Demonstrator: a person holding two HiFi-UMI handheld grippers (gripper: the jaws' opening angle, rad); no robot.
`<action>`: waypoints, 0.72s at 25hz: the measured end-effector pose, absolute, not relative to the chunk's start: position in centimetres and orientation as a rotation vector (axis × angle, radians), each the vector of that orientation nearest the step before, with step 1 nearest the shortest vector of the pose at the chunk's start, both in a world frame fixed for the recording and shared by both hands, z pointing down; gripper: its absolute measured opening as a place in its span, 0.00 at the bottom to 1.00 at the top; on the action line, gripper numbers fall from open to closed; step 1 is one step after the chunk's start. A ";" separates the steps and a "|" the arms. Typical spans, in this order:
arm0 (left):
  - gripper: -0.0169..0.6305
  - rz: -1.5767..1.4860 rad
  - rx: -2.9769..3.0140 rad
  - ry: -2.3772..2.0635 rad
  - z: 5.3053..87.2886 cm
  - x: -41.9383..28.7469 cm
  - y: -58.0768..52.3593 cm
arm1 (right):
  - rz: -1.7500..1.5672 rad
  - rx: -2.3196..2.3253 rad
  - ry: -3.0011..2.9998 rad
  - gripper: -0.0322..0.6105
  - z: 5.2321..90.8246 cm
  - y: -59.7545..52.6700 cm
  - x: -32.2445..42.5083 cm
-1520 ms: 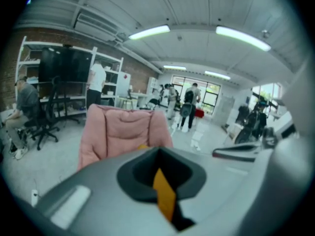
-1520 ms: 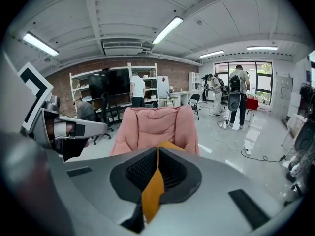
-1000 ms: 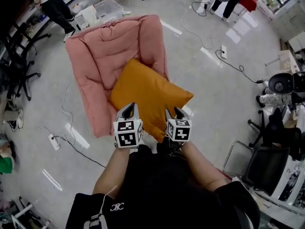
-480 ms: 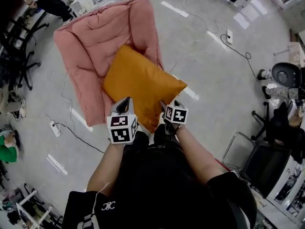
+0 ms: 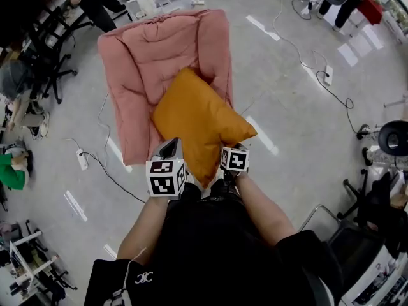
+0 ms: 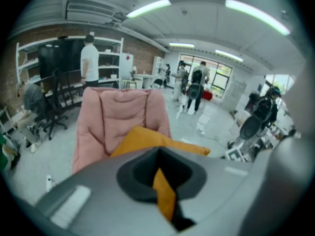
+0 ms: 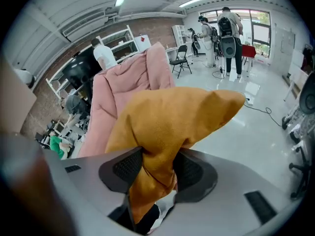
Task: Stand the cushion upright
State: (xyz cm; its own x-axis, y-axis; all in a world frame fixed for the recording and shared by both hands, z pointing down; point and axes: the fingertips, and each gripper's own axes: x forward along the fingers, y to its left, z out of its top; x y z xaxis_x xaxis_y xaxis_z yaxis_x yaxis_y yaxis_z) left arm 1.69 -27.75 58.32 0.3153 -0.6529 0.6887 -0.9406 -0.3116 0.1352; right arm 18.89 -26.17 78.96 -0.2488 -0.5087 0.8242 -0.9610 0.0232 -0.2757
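**Orange cushion gripped at its near edge by both grippers, in front of pink chair**

Location of item: The orange cushion (image 5: 199, 127) sits on the lower part of a pink padded chair (image 5: 156, 59) that stands on a grey floor (image 5: 299, 126). Its far corner rests against the chair's padding. Its right corner juts past the chair's edge over the floor. Its near edge is at the two grippers. From the head view alone I cannot tell whether it stands fully upright or leans.

Left gripper (image 5: 171, 149): The left gripper view shows the jaws drawn nearly together on a thin fold of the cushion's orange fabric (image 6: 165, 193). The fold runs down through the narrow gap, and the grip is firm.

Right gripper (image 5: 228, 152): The right gripper view shows a thick bunched corner of the cushion (image 7: 162, 132) filling the gap, with both ribbed pads (image 7: 127, 167) pressed against it. The jaws have just been closing onto this corner and stand partly apart around its bulk.

Surroundings: A white power strip (image 5: 83, 159) with a trailing cable lies on the floor to the left of the chair. A second cable (image 5: 299, 50) crosses the floor to the right. People stand in the far background.
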 end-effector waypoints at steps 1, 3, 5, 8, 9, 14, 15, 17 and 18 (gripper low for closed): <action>0.02 0.709 2.060 -1.416 58.0 1.8 -27.9 | 1.132 1.490 -1.800 0.34 78.8 -26.3 18.8; 0.02 0.695 2.057 -1.440 57.3 1.7 -28.3 | 1.086 1.474 -1.810 0.27 78.4 -26.9 18.3; 0.02 0.683 2.046 -1.464 57.0 1.1 -28.6 | 1.051 1.457 -1.824 0.22 77.9 -27.8 17.6; 0.02 0.666 2.021 -1.497 56.7 -0.3 -28.7 | 1.005 1.442 -1.842 0.18 76.9 -29.0 16.7; 0.02 0.660 2.013 -1.507 56.7 -0.7 -28.8 | 0.981 1.436 -1.849 0.17 76.5 -29.4 16.5; 0.02 0.627 1.990 -1.542 56.2 -1.9 -28.8 | 0.833 1.396 -1.905 0.11 73.8 -31.2 15.2; 0.02 0.622 1.989 -1.546 56.1 -2.1 -28.7 | 0.809 1.390 -1.925 0.11 73.1 -31.6 14.8; 0.02 0.609 1.990 -1.549 56.0 -2.4 -28.7 | 0.746 1.380 -1.972 0.10 71.5 -32.3 14.0; 0.02 0.601 1.991 -1.550 56.0 -2.6 -28.6 | 0.709 1.378 -1.997 0.10 70.5 -32.7 13.6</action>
